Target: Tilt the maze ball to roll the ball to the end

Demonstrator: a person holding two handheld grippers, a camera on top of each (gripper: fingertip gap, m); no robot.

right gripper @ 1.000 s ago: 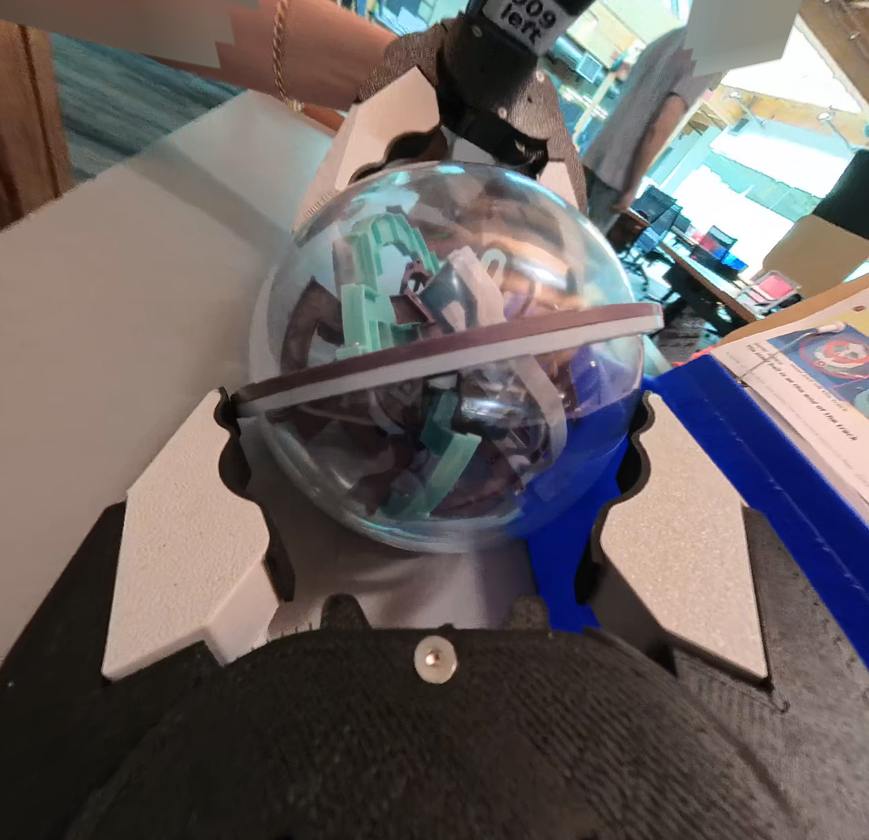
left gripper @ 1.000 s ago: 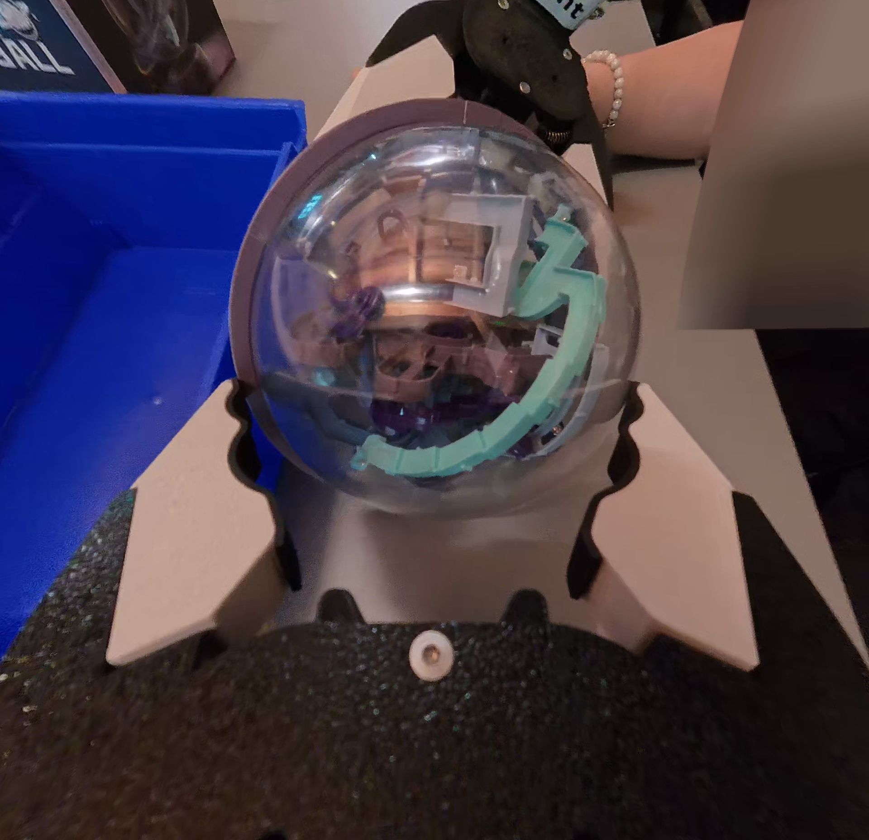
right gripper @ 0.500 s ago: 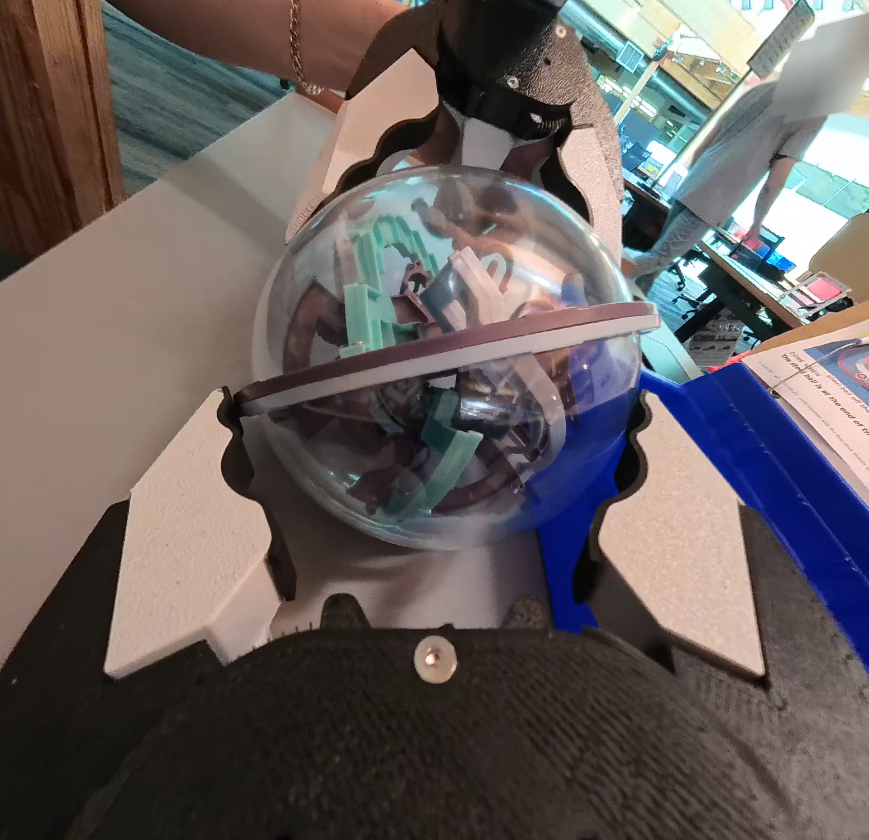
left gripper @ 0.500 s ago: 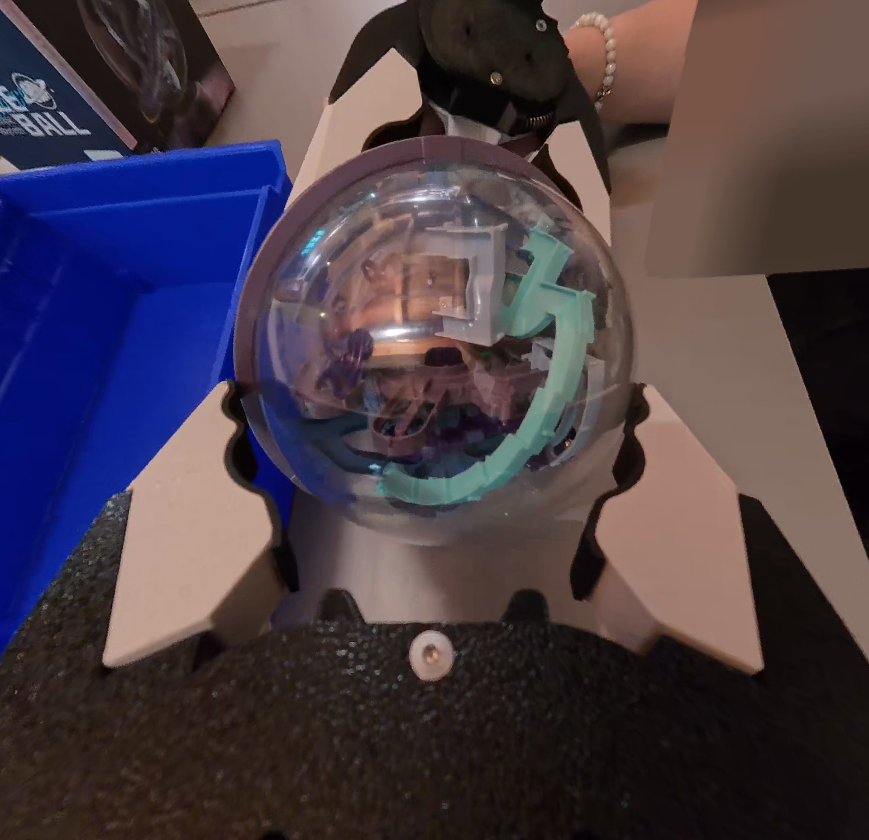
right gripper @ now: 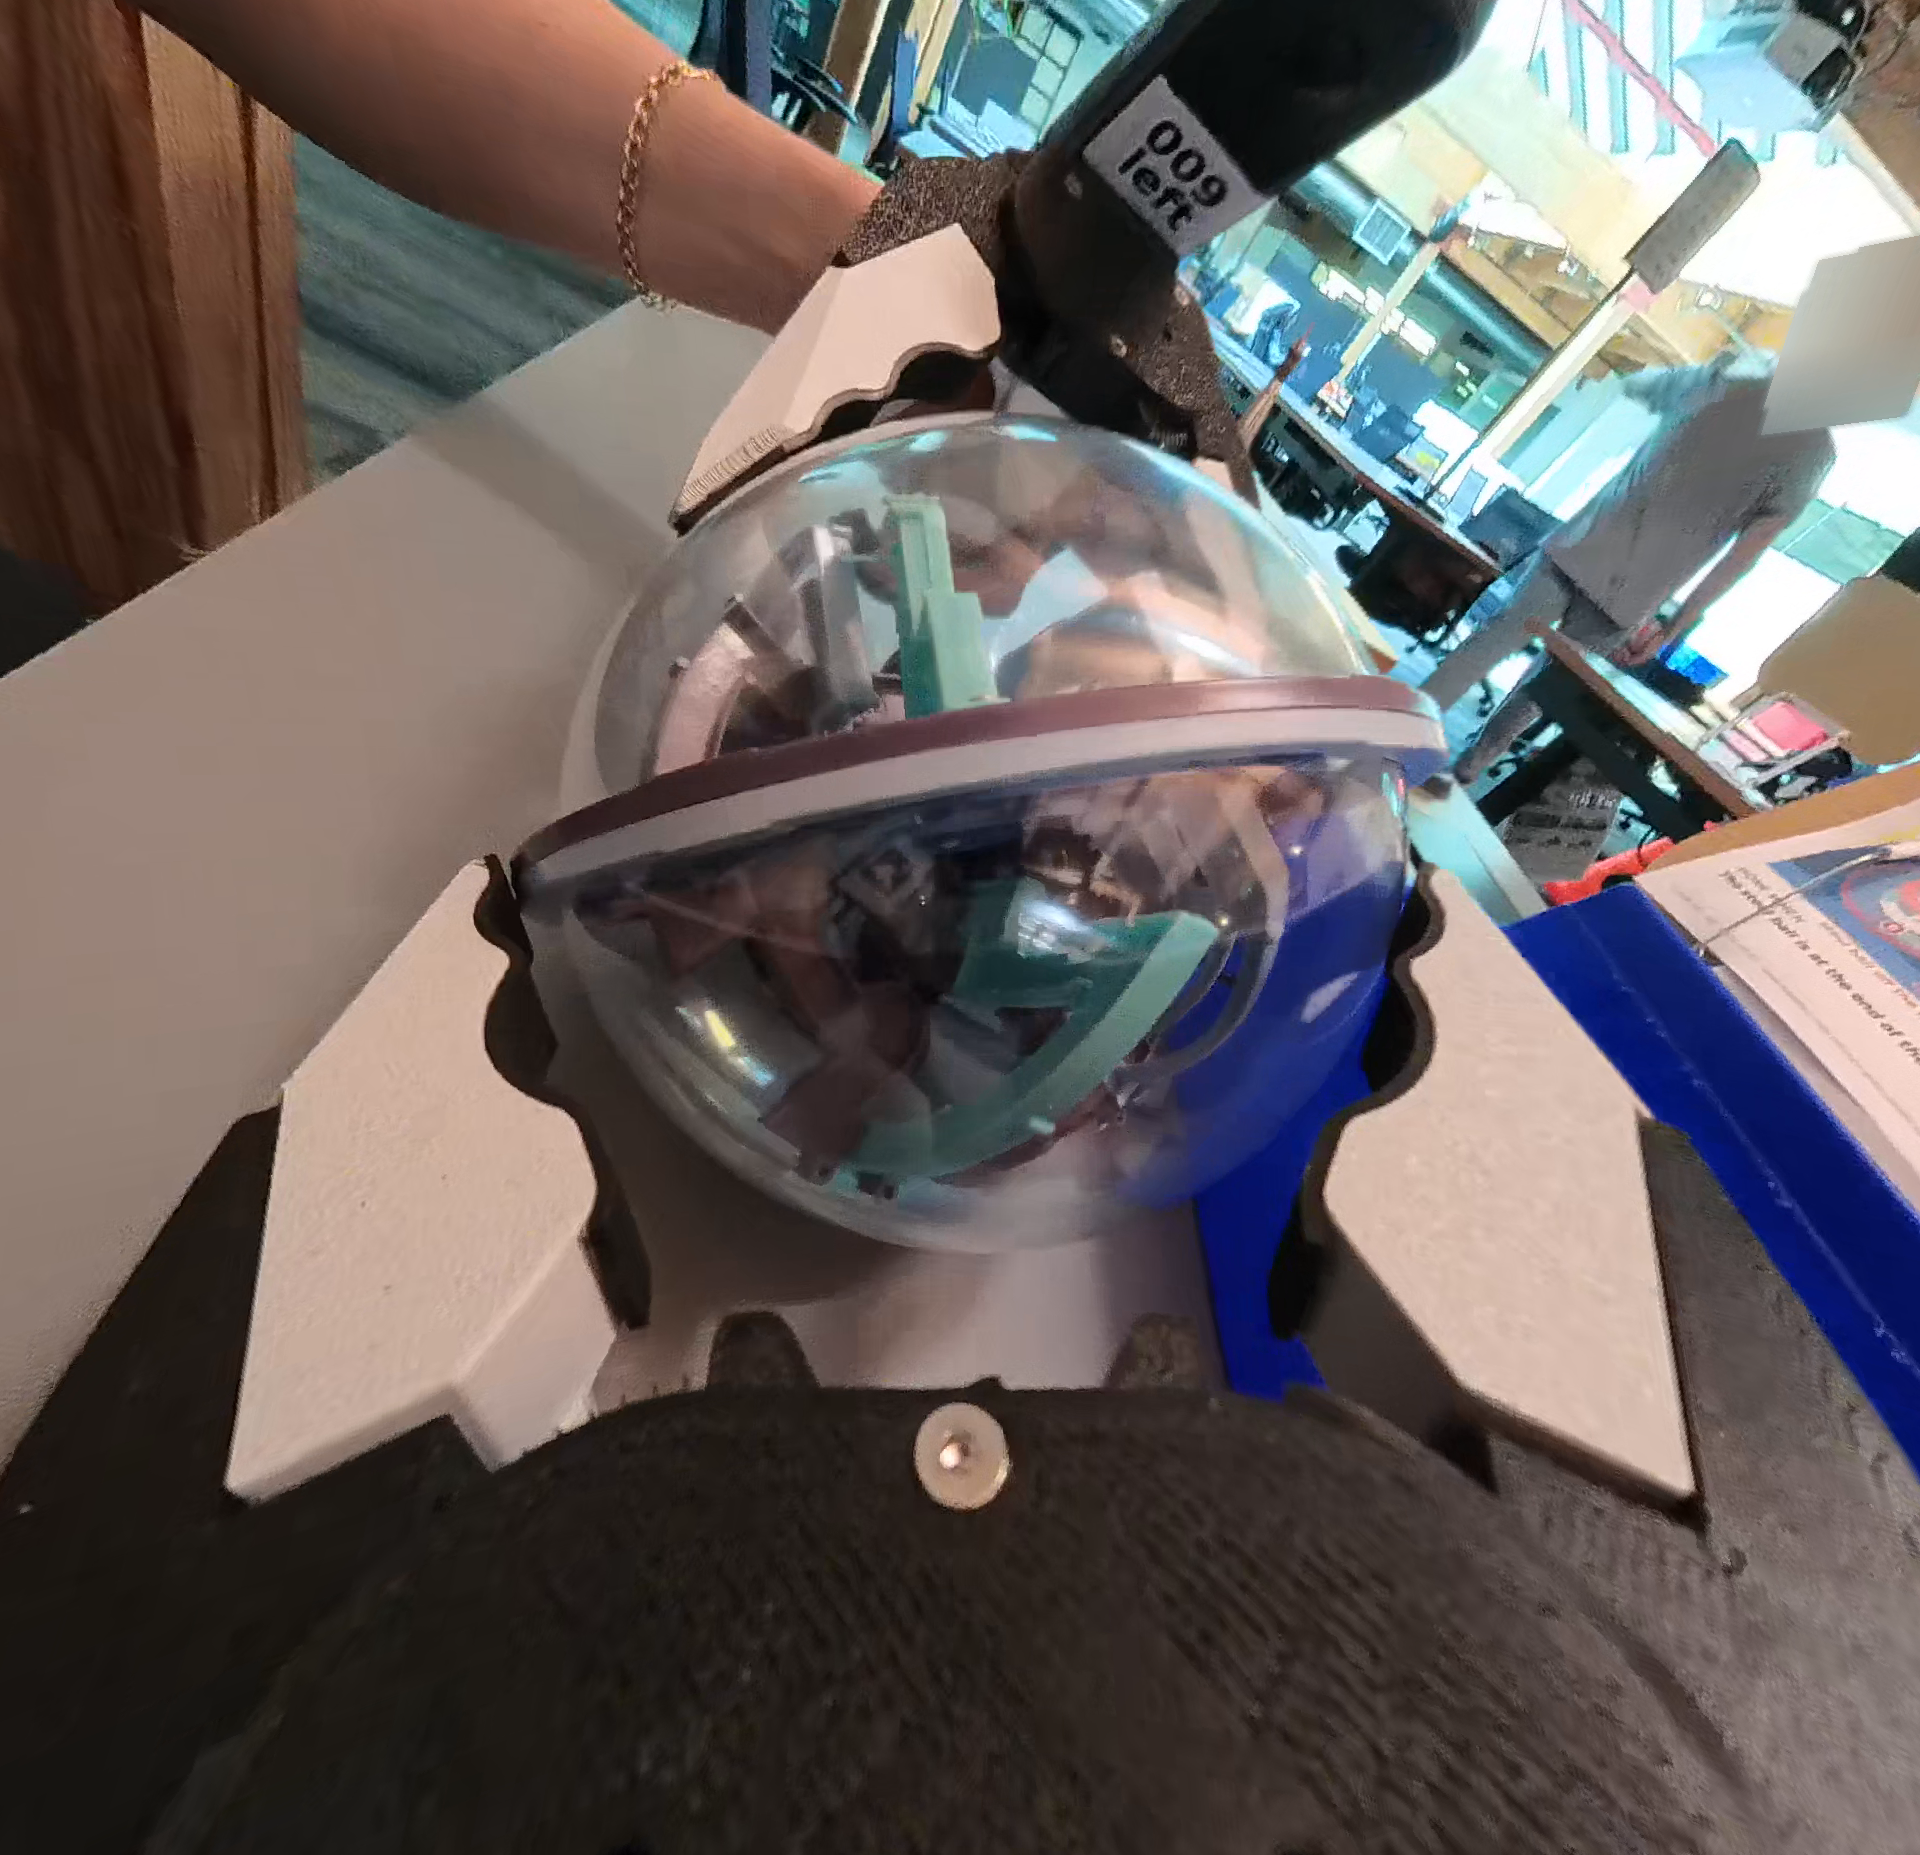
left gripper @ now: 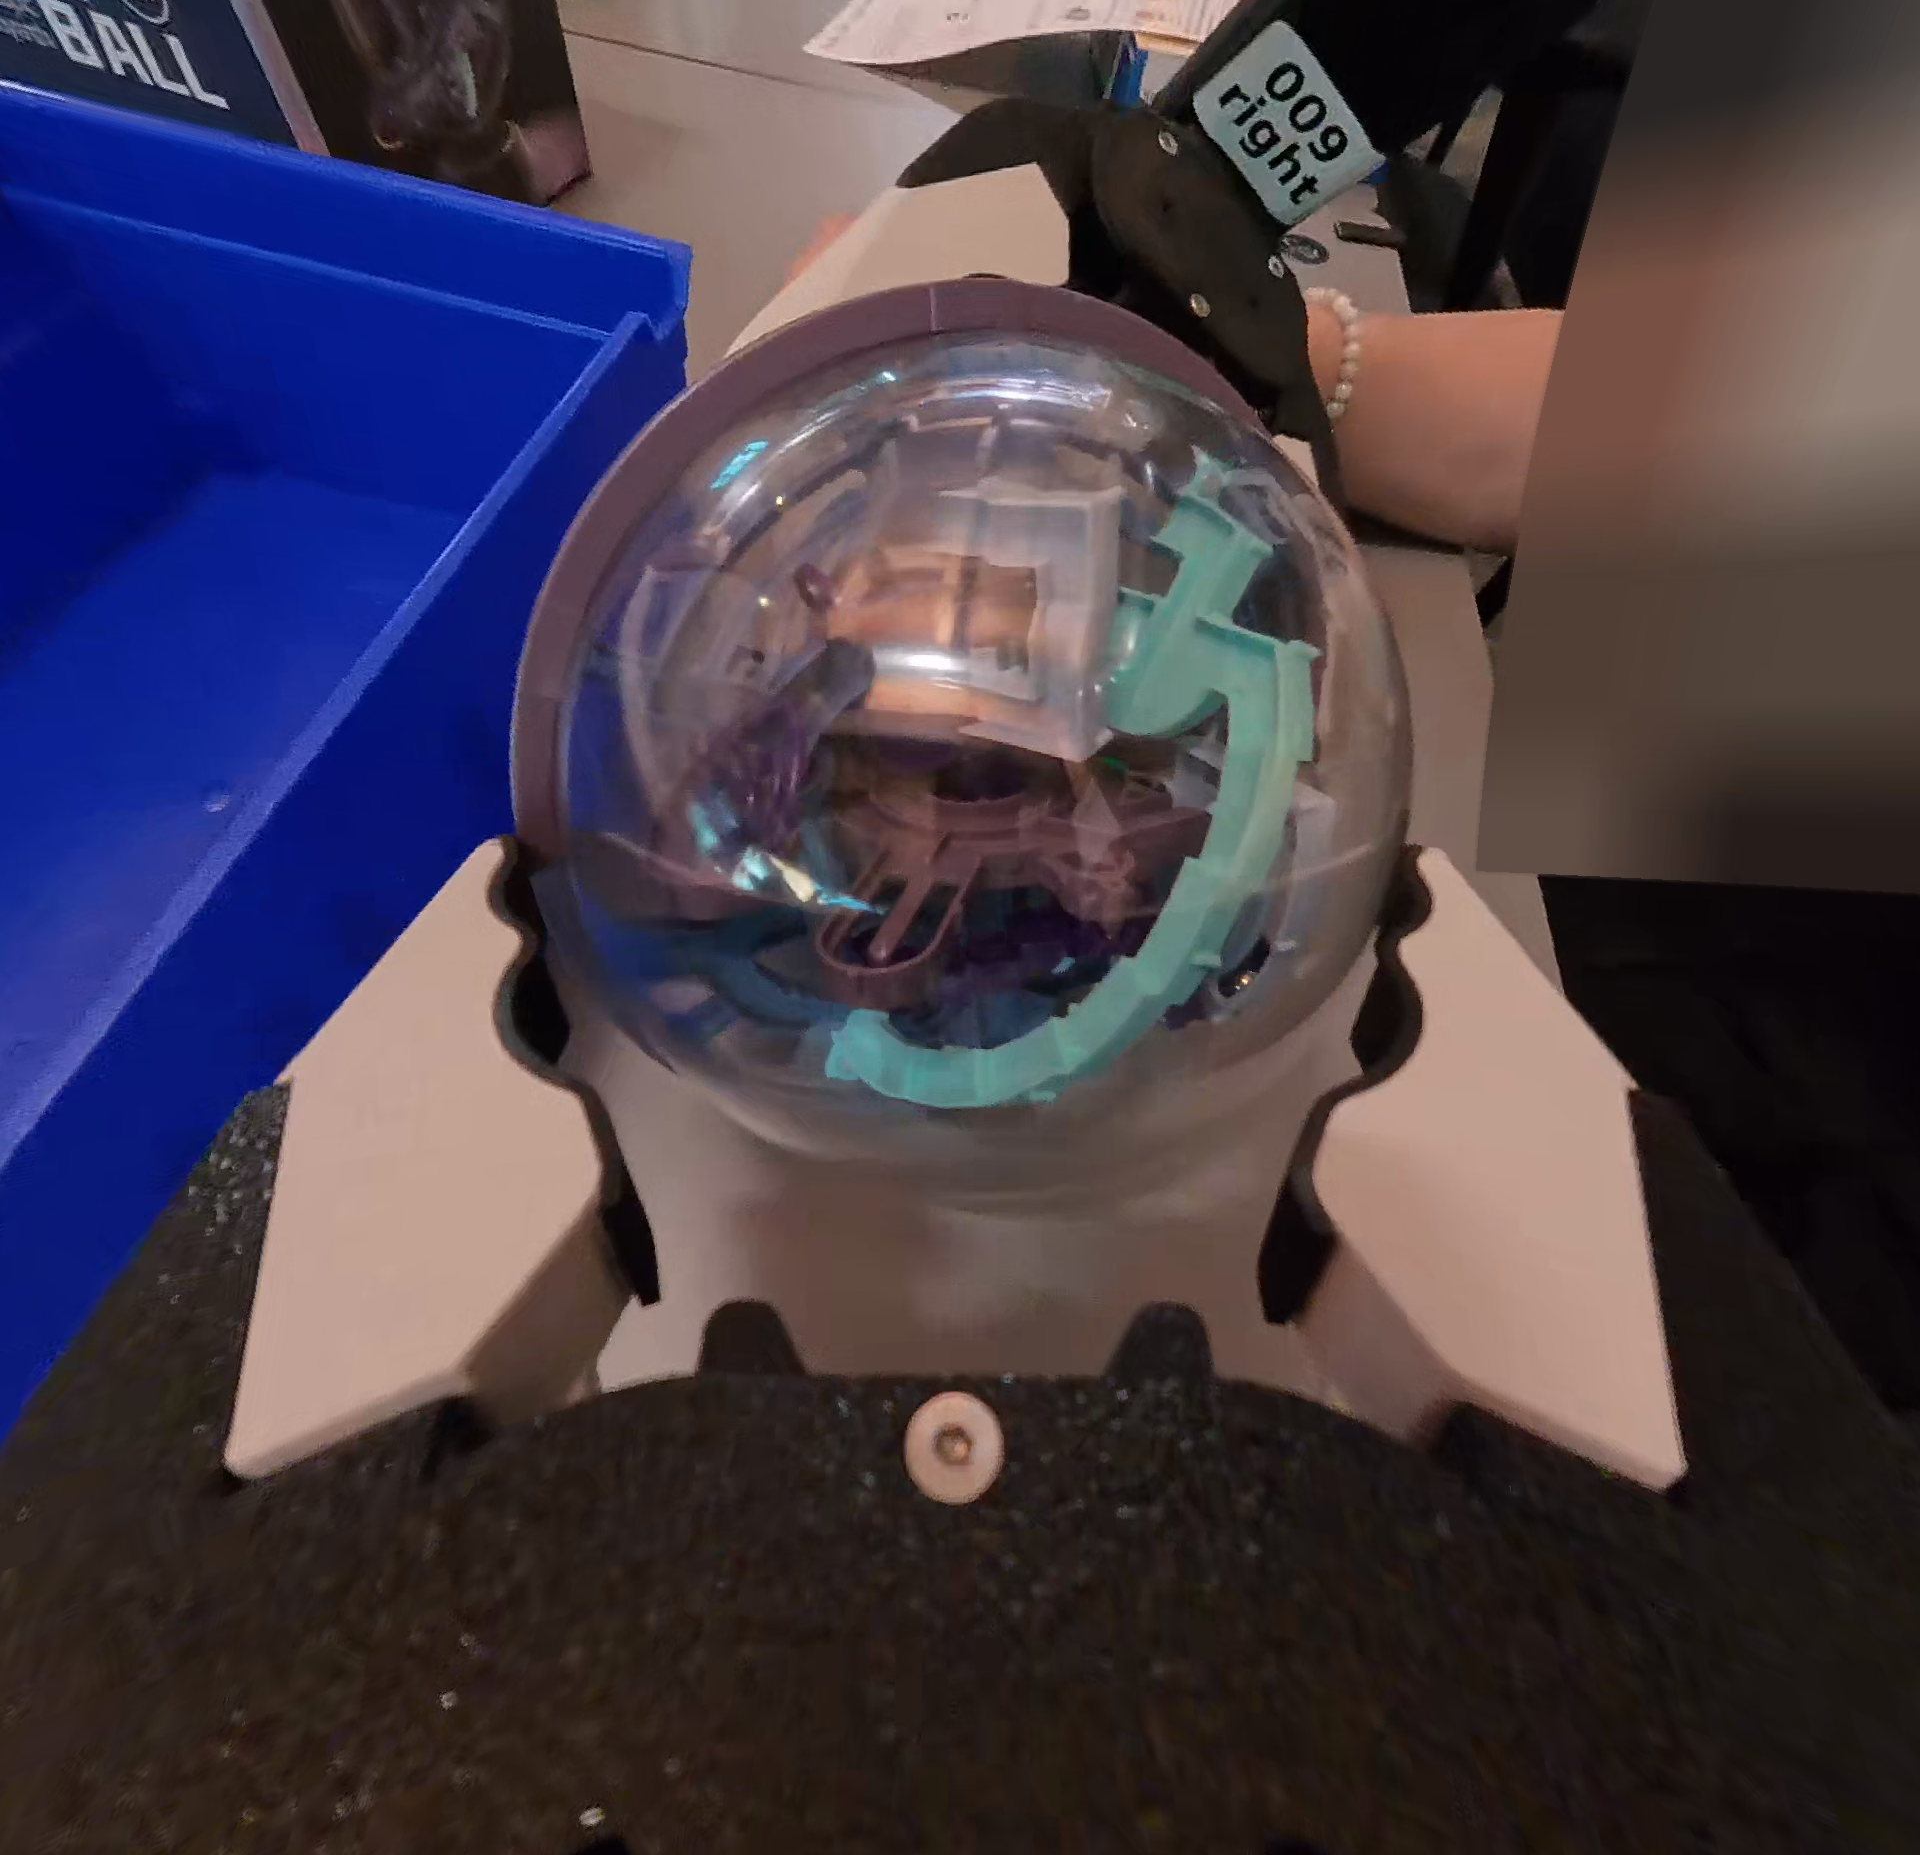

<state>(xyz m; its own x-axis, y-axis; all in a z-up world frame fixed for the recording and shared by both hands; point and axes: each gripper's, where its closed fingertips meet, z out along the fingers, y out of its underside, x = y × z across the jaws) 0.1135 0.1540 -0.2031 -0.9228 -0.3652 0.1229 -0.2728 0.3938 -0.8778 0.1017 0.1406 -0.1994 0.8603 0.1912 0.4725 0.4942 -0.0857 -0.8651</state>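
both claws, left gripper and right gripper, clamp the maze ball between them, mid-tilt; inner ball unseen, finish unconfirmed.

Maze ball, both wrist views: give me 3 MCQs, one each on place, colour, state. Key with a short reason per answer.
1. Where is the blue bin relative to the maze ball in the left wrist view?
A. to its left
B. to its right
C. under it

2. What colour is the long curved track inside the maze ball?
A. red
B. teal
C. yellow

3. How is the maze ball held?
A. lying in the bin
B. by the left gripper only
C. between both grippers, left and right gripper, from opposite sides

Key:
1 A: the bin fills the left of the frame, next to the sphere.
2 B: the arc near the sphere's right side is teal.
3 C: each wrist view shows its own fingers against the sphere and the other gripper at the far side.
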